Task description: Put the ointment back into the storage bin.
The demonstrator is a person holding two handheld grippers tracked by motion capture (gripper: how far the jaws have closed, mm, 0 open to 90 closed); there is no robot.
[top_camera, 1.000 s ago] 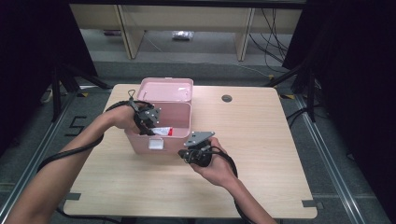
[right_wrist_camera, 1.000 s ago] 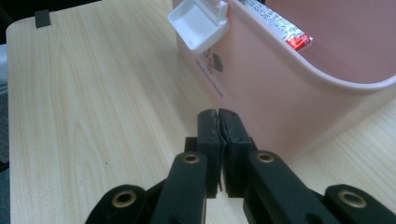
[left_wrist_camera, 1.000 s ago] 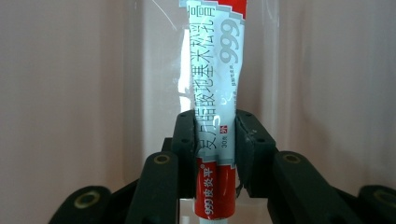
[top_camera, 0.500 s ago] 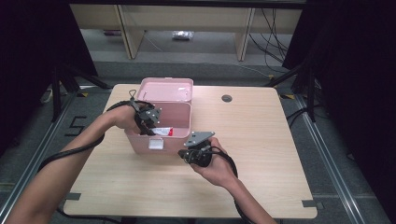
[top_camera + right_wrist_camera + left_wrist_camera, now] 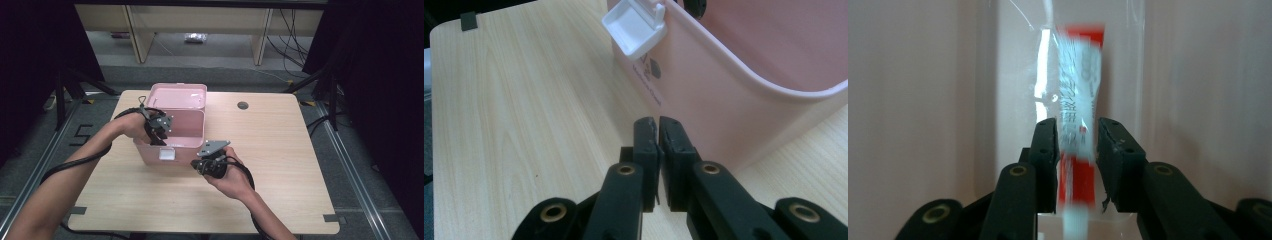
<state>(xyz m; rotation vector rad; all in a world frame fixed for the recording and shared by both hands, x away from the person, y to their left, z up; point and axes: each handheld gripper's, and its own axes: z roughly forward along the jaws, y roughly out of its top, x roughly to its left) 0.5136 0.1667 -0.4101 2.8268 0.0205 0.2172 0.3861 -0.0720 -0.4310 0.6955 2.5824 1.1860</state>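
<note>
The left gripper (image 5: 1077,142), its jaws just opening, frames a tube (image 5: 1078,100) inside the pink box (image 5: 187,127) (lid up). The right gripper (image 5: 658,131) rests nearly clenched, holding nothing, beside the box's front wall.

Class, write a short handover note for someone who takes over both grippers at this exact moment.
Left gripper: inside the pink box, its jaws have just been opening; a red-and-white tube stands between them, blurred, so contact is uncertain.
Right gripper: jaws nearly together with nothing between them, low over the table beside the box's front wall, near the white latch.
Done: box lid open, tube inside the box.
Left, probably: let the tube go fully, draw the left gripper out, shut the lid.
</note>
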